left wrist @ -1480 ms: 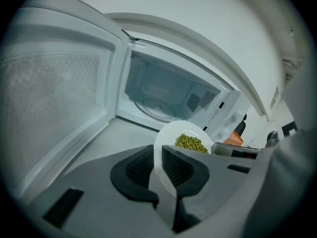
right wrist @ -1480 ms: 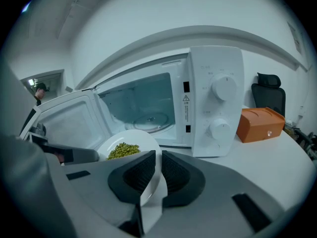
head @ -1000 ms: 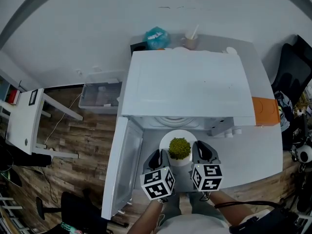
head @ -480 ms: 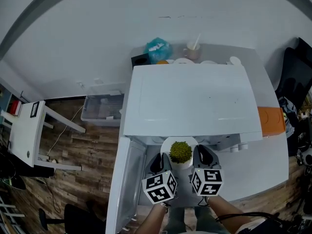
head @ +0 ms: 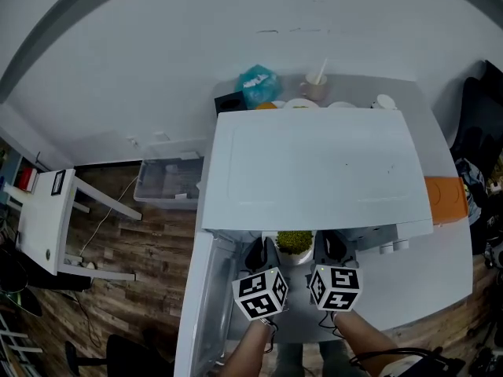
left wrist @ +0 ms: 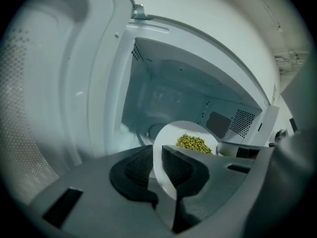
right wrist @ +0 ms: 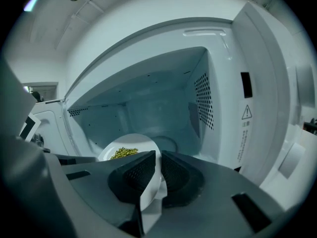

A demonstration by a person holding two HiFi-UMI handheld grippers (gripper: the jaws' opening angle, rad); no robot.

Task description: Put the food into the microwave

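I am holding the round white plate of green peas [left wrist: 190, 142] at the mouth of the white microwave [head: 314, 167], 12 o'clock, with the left gripper [left wrist: 158, 165] and right gripper [right wrist: 159, 170] jaws clamping its rim; next, I reckon, easing it inward and down.

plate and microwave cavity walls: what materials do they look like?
plate: likely glazed ceramic, possibly melamine; opaque white, smooth, thin rim with soft sheen. cavity walls: probably painted sheet metal; flat pale panels, semi-gloss, with punched vent holes.
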